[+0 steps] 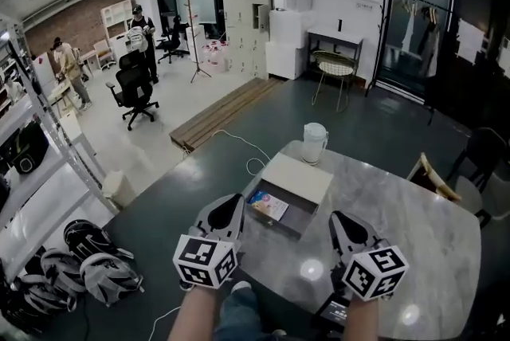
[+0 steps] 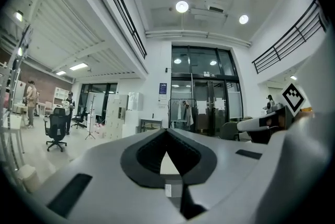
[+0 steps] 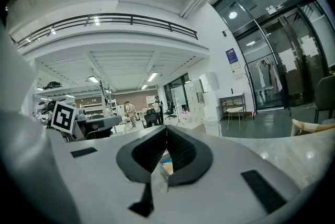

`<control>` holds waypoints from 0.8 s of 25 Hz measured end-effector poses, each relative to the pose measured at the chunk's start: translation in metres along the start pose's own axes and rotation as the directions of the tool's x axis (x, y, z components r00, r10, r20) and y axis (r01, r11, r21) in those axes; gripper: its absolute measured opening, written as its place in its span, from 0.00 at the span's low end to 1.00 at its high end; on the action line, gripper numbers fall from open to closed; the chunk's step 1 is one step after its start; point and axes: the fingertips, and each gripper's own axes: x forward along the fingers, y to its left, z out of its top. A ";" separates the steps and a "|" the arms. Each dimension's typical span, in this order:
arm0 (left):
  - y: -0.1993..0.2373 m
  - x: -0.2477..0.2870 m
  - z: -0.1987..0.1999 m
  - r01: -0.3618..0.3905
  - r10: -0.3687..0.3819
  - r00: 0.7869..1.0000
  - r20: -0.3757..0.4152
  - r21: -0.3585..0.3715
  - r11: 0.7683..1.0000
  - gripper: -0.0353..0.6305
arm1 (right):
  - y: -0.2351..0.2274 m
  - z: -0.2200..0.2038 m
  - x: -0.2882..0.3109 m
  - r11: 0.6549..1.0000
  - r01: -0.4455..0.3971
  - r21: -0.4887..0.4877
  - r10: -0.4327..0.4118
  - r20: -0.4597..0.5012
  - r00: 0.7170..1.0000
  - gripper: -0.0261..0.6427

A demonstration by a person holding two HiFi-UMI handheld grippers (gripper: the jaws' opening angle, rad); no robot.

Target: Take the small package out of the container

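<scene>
Two shut, empty, left tongs (image 1: 237, 202), right tongs (image 1: 336, 218), small package (image 1: 268, 206) inside open container (image 1: 296, 221), left edge of worktop (image 1: 414, 228).

Bright overhead lighting, fisheye-warped edges

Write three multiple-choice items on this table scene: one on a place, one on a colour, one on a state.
1. The small package lies: A in the open container; B on the floor; C on a chair.
2. The jug behind the container is: A red; B white; C black.
3. The right gripper has its jaws: A wide apart; B on the jug; C together.
Key: A, it rests within the container's walls; B, its body is white; C, the tips meet in the right gripper view.
</scene>
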 end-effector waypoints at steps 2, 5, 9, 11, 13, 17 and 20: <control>0.009 0.017 -0.001 0.031 -0.031 1.000 -0.006 0.003 1.000 0.07 | -0.007 0.002 0.012 1.000 0.023 0.015 -0.023 -0.003 1.000 0.08; 0.031 0.043 -0.003 0.068 -0.068 0.998 -0.015 -0.006 0.998 0.07 | -0.010 0.008 0.033 0.999 0.030 0.037 -0.031 0.008 0.999 0.08; 0.070 0.079 -0.007 0.095 -0.096 0.995 -0.018 -0.041 0.995 0.07 | -0.016 0.014 0.067 0.997 0.057 0.044 -0.058 0.024 0.998 0.08; 0.087 0.096 -0.008 0.113 -0.114 0.993 -0.023 -0.055 0.992 0.07 | -0.021 0.016 0.084 0.995 0.093 0.047 -0.094 0.015 0.995 0.08; 0.103 0.113 -0.009 0.133 -0.135 0.990 -0.032 -0.066 0.989 0.07 | -0.024 0.016 0.100 0.991 0.125 0.049 -0.125 0.002 0.992 0.08; 0.130 0.142 -0.016 0.177 -0.182 0.982 -0.056 -0.083 0.981 0.07 | -0.028 0.005 0.128 0.982 0.182 0.053 -0.179 -0.042 0.983 0.08; 0.142 0.158 -0.023 0.218 -0.225 0.971 -0.081 -0.092 0.972 0.07 | -0.033 -0.006 0.140 0.968 0.237 0.081 -0.232 -0.065 0.971 0.08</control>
